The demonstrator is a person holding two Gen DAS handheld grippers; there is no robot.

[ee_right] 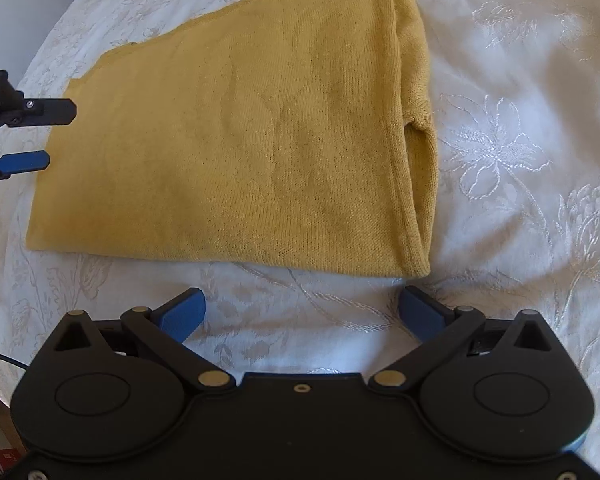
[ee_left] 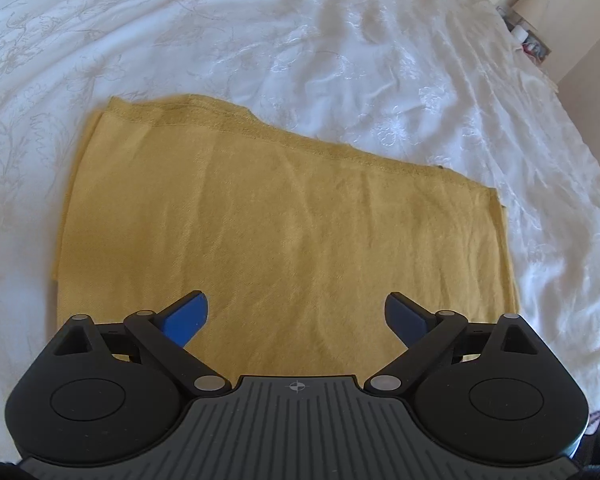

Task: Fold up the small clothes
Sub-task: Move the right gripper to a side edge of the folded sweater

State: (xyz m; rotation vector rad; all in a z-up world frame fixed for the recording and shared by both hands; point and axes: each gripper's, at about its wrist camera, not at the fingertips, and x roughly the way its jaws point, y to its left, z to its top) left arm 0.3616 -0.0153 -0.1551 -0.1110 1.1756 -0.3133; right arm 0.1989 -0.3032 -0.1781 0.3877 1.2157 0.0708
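While the mustard-yellow knit garment (ee_left: 276,216) lies folded flat on the bed's white embroidered bedspread (ee_left: 340,52), the left gripper (ee_left: 296,316) hangs over its near portion with jaws spread wide, holding nothing. Spread as well and empty, the right gripper (ee_right: 300,312) sits above bare bedspread just beside the garment's near edge, its layered fold lying to the right.

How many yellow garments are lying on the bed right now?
1: the yellow garment, folded flat on the white bedspread, ahead of the open right tongs and under the open left tongs.
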